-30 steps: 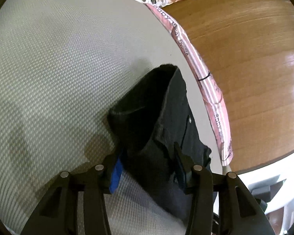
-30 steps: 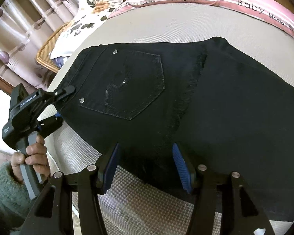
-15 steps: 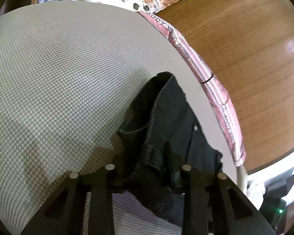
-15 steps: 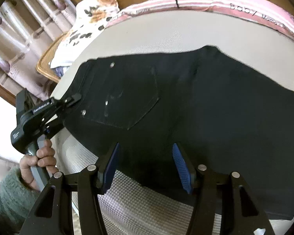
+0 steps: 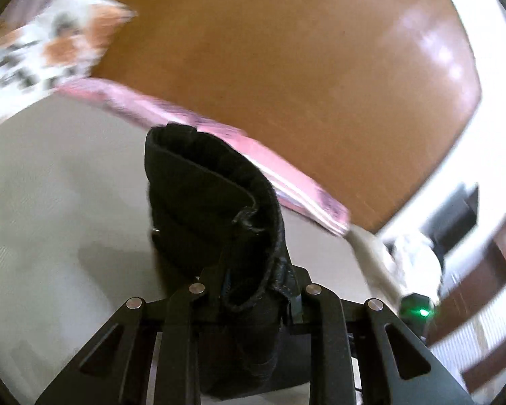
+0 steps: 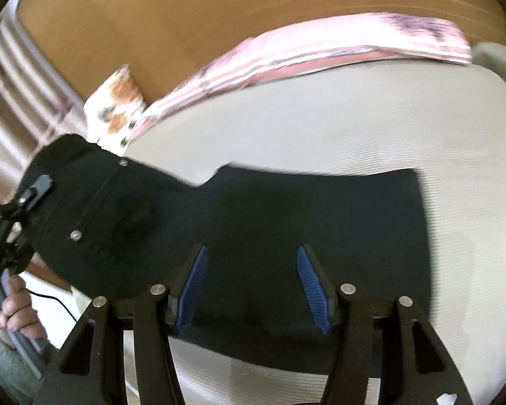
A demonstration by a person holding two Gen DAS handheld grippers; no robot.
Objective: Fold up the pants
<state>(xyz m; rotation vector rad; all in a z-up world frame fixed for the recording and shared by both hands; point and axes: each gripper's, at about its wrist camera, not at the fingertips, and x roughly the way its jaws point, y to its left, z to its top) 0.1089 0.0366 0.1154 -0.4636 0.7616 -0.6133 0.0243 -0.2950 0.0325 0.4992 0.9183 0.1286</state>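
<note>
- Underneath everything lies a pale woven bed cover, with a wooden headboard beyond it.
- Along the cover's far edge runs a pink striped blanket, and a flowered pillow sits at its left end.
- Black pants stretch across the cover; their waist end at the left is raised off it, while the leg end at the right lies flat.
- Left gripper: its jaws have just been closing and now stand narrow, clamped on the bunched waistband.
- Right gripper: blue pads stand roughly half apart over the dark cloth, pressing on nothing.
- A hand in a green sleeve holds the left gripper's handle.
</note>
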